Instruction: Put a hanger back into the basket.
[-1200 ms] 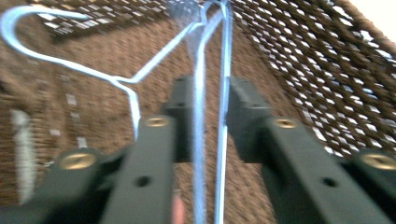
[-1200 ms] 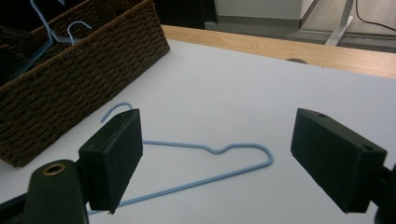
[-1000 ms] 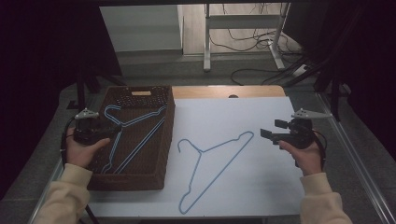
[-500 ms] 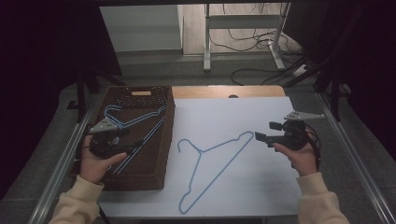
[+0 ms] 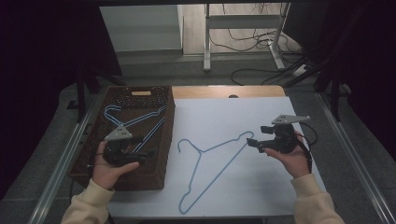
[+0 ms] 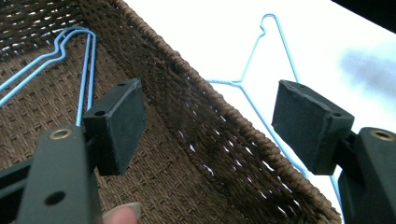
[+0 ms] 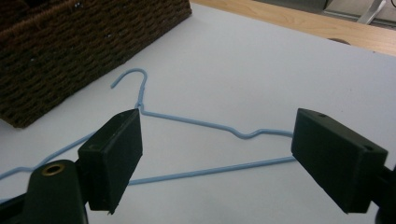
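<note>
**Now one hanger lies in the basket and the left fingers are free**

Meanwhile the thin light-blue wire coat hanger (image 5: pixel 135 122) lies flat on the floor of the dark brown woven wicker basket (image 5: pixel 164 140), hook toward the far end. The left gripper (image 5: pixel 140 147) has drawn back from it toward the near end of the basket since a second ago, and its fingers (image 6: pixel 122 122) have just been opening; they stand spread with nothing between them. I judge this hanger delivered.

Next is the second light-blue wire hanger (image 5: pixel 212 163), lying on the white sheet covering the tabletop (image 5: pixel 233 116), just beside the basket. The right gripper (image 5: pixel 254 142) has edged nearer to its shoulder, fingers (image 7: pixel 116 149) spread and empty.

Count: two hangers, one basket, two grippers.
</note>
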Motion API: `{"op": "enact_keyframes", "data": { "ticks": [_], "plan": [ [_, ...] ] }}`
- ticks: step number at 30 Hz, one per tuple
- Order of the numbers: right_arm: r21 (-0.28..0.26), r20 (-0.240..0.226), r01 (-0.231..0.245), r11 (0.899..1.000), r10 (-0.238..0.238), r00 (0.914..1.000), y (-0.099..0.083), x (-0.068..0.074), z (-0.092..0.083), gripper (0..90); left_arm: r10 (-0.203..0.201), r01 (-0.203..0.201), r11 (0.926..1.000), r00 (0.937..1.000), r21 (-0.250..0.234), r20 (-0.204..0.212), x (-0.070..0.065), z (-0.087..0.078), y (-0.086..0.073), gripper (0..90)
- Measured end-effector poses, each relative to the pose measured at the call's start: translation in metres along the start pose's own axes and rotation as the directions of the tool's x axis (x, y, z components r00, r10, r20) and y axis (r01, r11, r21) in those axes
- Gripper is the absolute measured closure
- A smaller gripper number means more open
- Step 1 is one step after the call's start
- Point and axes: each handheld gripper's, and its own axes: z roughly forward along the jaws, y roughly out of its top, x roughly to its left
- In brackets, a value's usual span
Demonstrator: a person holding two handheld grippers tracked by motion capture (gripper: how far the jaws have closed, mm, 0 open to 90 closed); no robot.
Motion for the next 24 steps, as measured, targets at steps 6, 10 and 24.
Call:
{"op": "enact_keyframes", "data": {
  "ticks": [6, 10, 24],
  "plan": [
    [0.013, 0.008, -0.02, 1.0, 0.02, 0.9998, -0.001, 0.004, 0.003, 15.4, 0.009, -0.009, 1.0, 0.9999, -0.002, 0.006, -0.001, -0.001, 0.0, 25.4],
    [0.054, 0.015, -0.021, 0.998, 0.02, 0.9997, -0.002, 0.013, 0.01, 17.6, 0.014, -0.014, 0.9999, 0.9999, -0.002, 0.007, -0.001, -0.001, 0.001, 25.5],
    [0.299, -0.084, 0.05, 0.953, -0.026, 0.9962, -0.012, 0.08, 0.073, 78.9, 0.029, -0.029, 0.9996, 0.9995, -0.001, 0.015, -0.003, -0.002, 0.0, 25.5]
  ]
}}
